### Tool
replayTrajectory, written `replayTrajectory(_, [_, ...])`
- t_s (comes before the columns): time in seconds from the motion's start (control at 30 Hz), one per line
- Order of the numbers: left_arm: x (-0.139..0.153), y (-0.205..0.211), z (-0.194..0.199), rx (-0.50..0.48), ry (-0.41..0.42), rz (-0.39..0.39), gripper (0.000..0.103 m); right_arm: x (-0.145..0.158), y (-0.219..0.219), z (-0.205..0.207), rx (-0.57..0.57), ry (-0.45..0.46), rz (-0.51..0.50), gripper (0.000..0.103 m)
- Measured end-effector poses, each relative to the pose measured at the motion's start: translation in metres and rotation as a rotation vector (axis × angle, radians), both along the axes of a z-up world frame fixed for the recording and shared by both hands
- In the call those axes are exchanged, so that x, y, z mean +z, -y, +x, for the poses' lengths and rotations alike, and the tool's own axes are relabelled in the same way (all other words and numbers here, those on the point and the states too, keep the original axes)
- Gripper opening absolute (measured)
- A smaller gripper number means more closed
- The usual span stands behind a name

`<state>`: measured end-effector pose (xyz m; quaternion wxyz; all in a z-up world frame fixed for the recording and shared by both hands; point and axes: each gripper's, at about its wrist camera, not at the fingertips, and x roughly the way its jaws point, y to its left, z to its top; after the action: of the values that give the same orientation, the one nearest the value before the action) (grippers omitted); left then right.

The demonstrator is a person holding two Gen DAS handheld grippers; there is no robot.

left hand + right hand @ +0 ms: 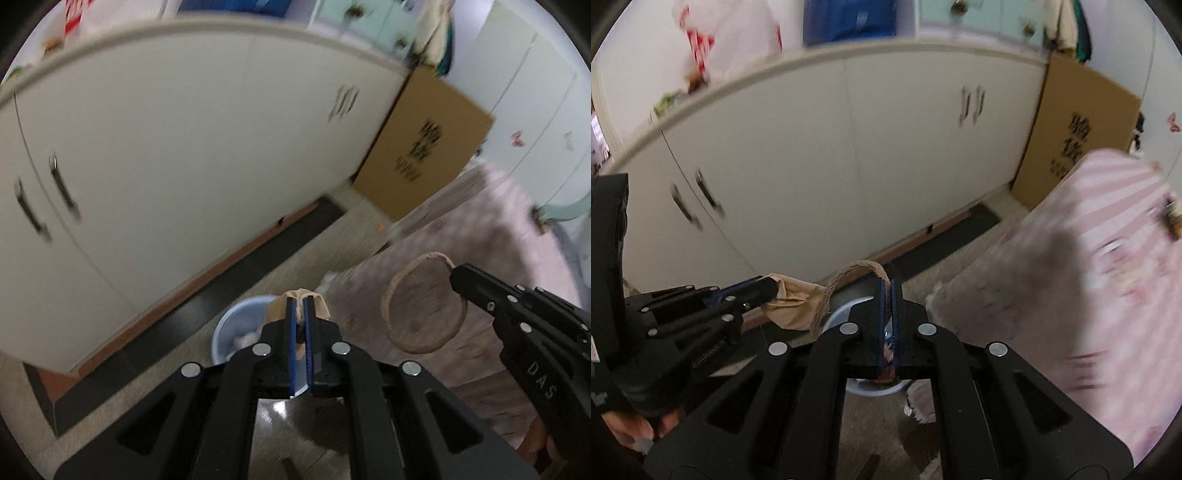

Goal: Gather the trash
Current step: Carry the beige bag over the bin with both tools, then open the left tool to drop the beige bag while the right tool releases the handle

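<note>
stretching a beige stocking between left gripper and right gripper.

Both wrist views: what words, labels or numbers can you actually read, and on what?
"DAS": white letters on the black right gripper, seen from the left wrist.
Brown cardboard box: bold black characters and smaller print below, too blurred to read.
Black left gripper: a line of small white lettering along its arm, too small to read.
White plastic bag with red print on the counter: blurred, unreadable.
Blue package: a pale mark, unreadable.
</note>
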<state>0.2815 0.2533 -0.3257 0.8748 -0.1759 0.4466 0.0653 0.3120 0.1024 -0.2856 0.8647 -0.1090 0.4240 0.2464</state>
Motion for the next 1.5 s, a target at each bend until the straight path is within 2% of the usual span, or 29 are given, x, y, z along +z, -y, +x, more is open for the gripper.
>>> replayTrajectory(0.27, [-0.097,-0.002,0.025,0.001,-0.191,0.034,0.004,-0.109,-0.023,0.017,-0.023,-0.141,-0.093,0.003])
replayTrajectory(0.5, [-0.138,0.007,0.044,-0.033,-0.261,0.041,0.005,-0.156,-0.017,0.031,-0.07,-0.198,-0.132,0.003])
replayTrajectory(0.67, [-0.145,0.012,0.052,-0.031,-0.26,0.043,0.008,-0.172,-0.01,0.033,-0.089,-0.217,-0.14,0.003])
replayTrajectory(0.77, [-0.149,0.016,0.055,-0.036,-0.259,0.053,0.03,-0.176,-0.01,0.034,-0.097,-0.222,-0.137,0.003])
replayTrajectory(0.83, [-0.149,0.017,0.056,-0.03,-0.252,0.069,0.052,-0.177,-0.007,0.034,-0.101,-0.225,-0.133,0.003])
replayTrajectory(0.93, [-0.148,0.014,0.053,-0.02,-0.235,0.077,0.062,-0.178,-0.009,0.034,-0.099,-0.229,-0.132,0.004])
replayTrajectory(1.13, [-0.145,0.003,0.043,0.005,-0.219,0.118,0.073,-0.179,-0.017,0.033,-0.097,-0.236,-0.129,0.004])
replayTrajectory(1.5, [-0.133,-0.012,0.019,0.078,-0.187,0.179,0.075,-0.174,-0.026,0.031,-0.069,-0.209,-0.113,0.004])
